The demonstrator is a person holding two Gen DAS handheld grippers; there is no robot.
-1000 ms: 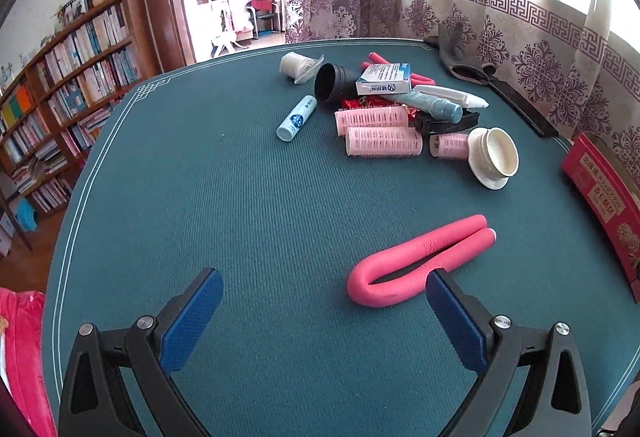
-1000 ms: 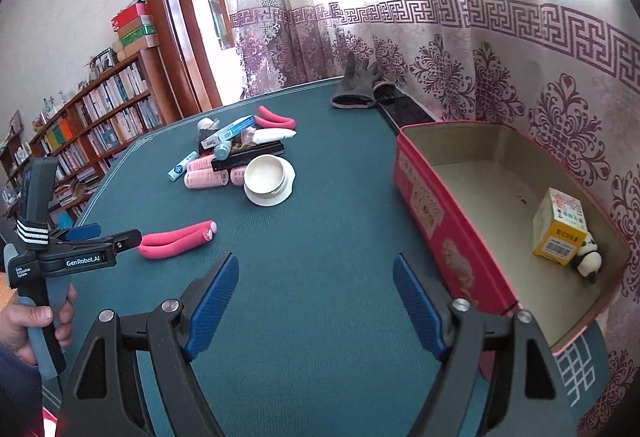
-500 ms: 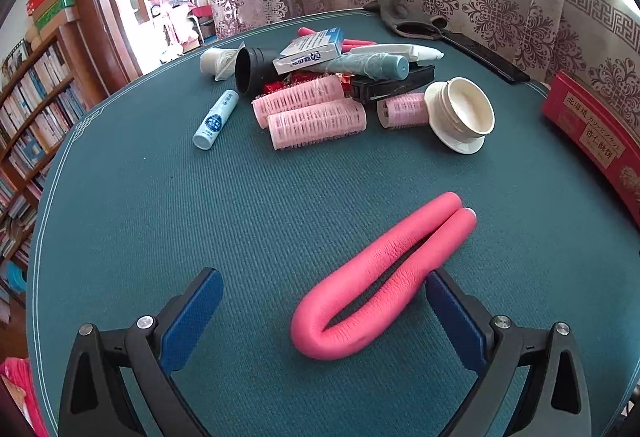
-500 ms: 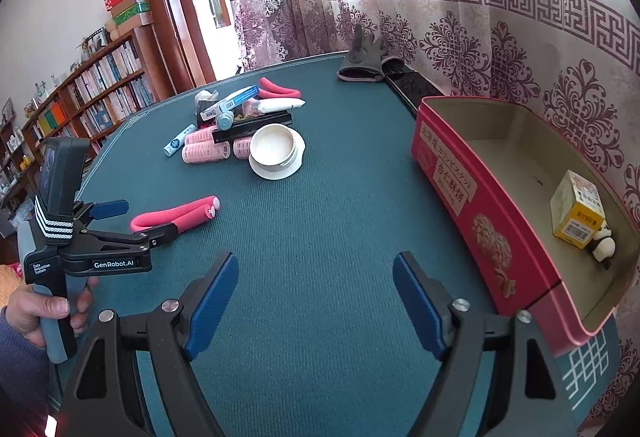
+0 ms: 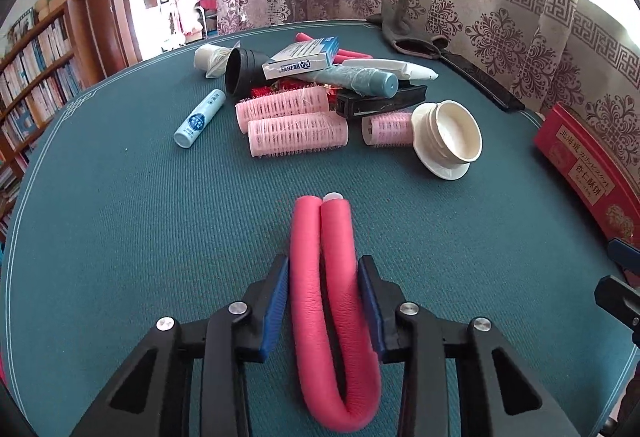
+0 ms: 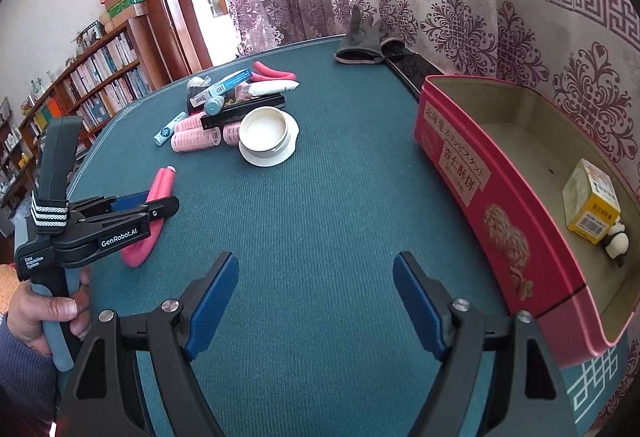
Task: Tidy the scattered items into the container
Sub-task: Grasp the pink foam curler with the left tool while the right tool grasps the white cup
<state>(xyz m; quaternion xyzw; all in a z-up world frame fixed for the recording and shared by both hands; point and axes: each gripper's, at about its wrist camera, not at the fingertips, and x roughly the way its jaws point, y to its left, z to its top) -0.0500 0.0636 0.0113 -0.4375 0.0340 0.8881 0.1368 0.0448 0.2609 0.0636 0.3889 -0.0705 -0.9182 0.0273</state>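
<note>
A pink foam rod (image 5: 308, 233), folded double, lies on the green table cloth (image 5: 120, 237). My left gripper (image 5: 323, 265) straddles it; its jaws are closing and the blue pads (image 5: 276, 301) press both sides of the rod. The right wrist view shows the same grip on the foam rod (image 6: 162, 181) by the left gripper (image 6: 154, 203). My right gripper (image 6: 316, 265) is open above bare cloth, nothing between its fingers. To its right stands the red tin box (image 6: 460, 165), open on top, holding a yellow carton (image 6: 592, 201) and a panda figure (image 6: 616, 243).
A pile sits further back: pink hair rollers (image 5: 296, 129), a white jar (image 5: 448, 137), a small white-blue tube (image 5: 199, 118), a black cup (image 5: 240, 71), a blue-white carton (image 5: 300, 61). A grey glove (image 6: 362, 41) and black bar (image 6: 412, 67) lie by the curtain. A hand (image 6: 44, 309) grips the left tool.
The left gripper moved forward and down over the foam rod, then its jaws swung in from wide apart onto the rod's sides. The right gripper stayed open and hardly shifted.
</note>
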